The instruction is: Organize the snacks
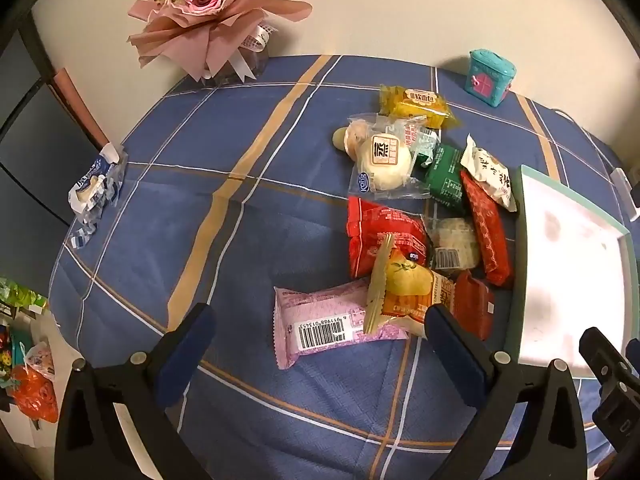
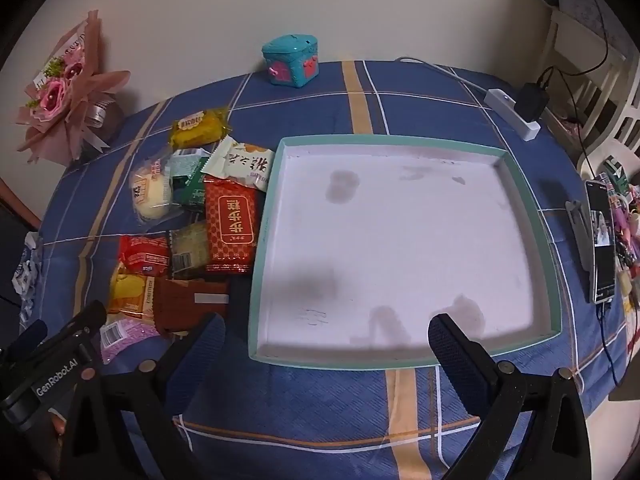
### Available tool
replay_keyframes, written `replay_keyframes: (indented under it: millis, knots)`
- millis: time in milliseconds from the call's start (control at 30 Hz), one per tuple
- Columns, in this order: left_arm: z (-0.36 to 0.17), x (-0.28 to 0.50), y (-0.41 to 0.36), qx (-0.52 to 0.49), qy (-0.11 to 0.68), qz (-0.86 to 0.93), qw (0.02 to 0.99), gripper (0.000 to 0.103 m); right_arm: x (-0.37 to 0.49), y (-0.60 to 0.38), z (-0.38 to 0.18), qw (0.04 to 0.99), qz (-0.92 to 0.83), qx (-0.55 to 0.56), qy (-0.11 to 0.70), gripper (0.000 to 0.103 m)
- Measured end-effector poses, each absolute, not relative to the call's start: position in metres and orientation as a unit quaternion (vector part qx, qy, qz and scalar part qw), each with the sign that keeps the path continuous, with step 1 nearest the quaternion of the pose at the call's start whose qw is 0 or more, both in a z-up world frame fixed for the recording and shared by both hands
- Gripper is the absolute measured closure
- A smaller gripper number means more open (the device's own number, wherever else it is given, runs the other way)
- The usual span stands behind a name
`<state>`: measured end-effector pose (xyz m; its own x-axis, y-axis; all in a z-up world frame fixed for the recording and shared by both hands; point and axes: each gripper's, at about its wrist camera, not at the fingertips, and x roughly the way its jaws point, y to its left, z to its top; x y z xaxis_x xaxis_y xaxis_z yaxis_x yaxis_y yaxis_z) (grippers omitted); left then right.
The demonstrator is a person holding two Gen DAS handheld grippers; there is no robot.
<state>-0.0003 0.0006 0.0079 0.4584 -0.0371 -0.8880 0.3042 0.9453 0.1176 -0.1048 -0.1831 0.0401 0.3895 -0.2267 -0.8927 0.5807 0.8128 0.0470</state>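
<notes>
Snacks: your pile of crinkly wrapped packets (image 1: 420, 208) lies on the cloth, touching the tray's left wall.
Tray: shallow square box lid (image 2: 528, 208), teal rim, stained white floor.
Left gripper (image 1: 320, 332): your fingers gape wide, holding nothing, above the pink barcode packet (image 1: 320, 326).
Right gripper (image 2: 326, 338): spread wide, bare, over the tray's near edge.
Only your right view: power strip (image 2: 516, 114), phone (image 2: 602, 240).
Only your left view: torn blue wrapper (image 1: 96, 188).
Surface: blue plaid tablecloth (image 1: 240, 128); bouquet (image 1: 208, 12) and teal toy chest (image 2: 291, 60) against the cream wall.

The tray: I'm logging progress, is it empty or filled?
Empty: the tray shows only its bare white floor; every snack packet lies outside, left of it.
</notes>
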Motion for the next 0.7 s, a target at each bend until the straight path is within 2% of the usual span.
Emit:
replay_keyframes:
  millis: [700]
  knots:
    - [0.0092,0.0014,0.0042,0.119,0.509,-0.102,0.846,0.000,-0.1067,-0.1833,0.0377,0.810,-0.262,0.166,0.498,0.000]
